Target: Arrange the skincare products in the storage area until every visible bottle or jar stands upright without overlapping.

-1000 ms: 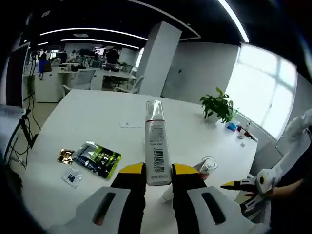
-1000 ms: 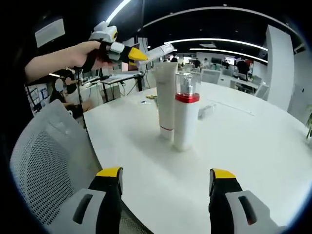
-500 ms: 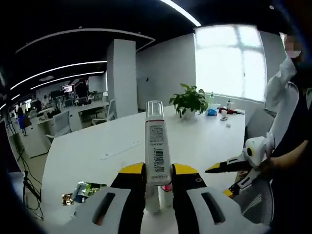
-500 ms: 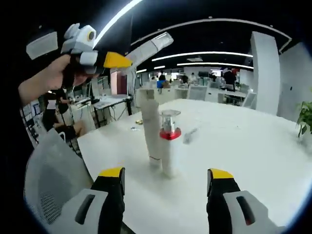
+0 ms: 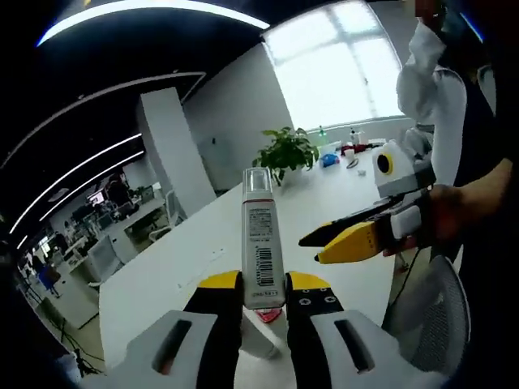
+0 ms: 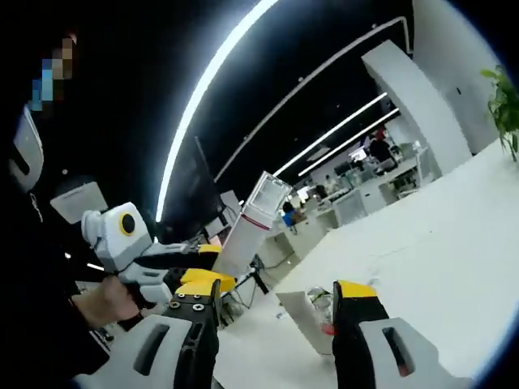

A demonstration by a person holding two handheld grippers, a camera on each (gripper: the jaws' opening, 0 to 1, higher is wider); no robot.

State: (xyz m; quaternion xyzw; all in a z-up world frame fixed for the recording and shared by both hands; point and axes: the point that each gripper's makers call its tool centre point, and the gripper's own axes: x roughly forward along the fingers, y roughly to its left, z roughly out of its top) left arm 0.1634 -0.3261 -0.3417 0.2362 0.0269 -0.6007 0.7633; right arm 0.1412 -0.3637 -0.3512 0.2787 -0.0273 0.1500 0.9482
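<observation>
A: White bottle with a clear cap, clenched low down between the left gripper fingers, dead centre of frame, upright, lifted off the surface.

B: So mid-carry. Next is setting it down beside the tube and red-collared bottle, not touching. Contents? Can't tell. Right gripper: fingers spread, empty.

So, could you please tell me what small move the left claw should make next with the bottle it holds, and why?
Probably lower it toward the white table. The left claw is shut on the tall bottle, held upright in the air, so setting it down beside the bottles already standing there seems the natural step.
</observation>
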